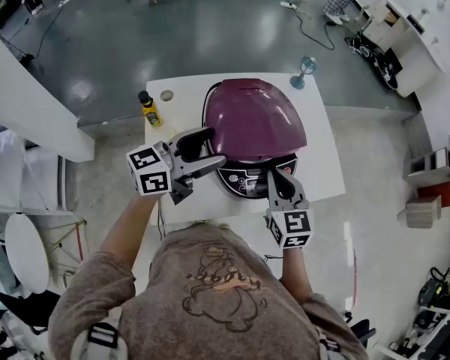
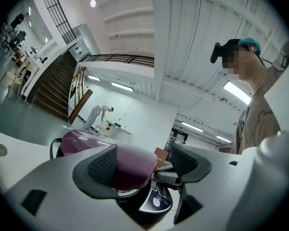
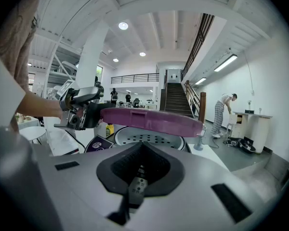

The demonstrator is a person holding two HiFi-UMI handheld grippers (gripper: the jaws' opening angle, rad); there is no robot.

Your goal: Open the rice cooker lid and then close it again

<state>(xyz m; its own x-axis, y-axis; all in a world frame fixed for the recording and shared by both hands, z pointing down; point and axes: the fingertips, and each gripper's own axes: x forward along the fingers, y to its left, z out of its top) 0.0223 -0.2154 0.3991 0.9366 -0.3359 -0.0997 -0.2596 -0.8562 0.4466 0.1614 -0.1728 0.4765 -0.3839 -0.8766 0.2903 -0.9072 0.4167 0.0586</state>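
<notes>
**White table, lid partway up**

White table (image 1: 320, 177) carries the rice cooker (image 1: 249, 178). Its purple lid (image 1: 253, 120) stands partly raised, and the gap shows the perforated inner plate (image 3: 149, 138) beneath. My left claw (image 1: 208, 150) is at the cooker's front left, jaws spread, with the lid's rim between them but not clamped. My right claw (image 1: 282, 177) sits pinched together and empty at the cooker's front. I judge the job midway: the latch is released, while the full swing and the shutting remain.
</notes>
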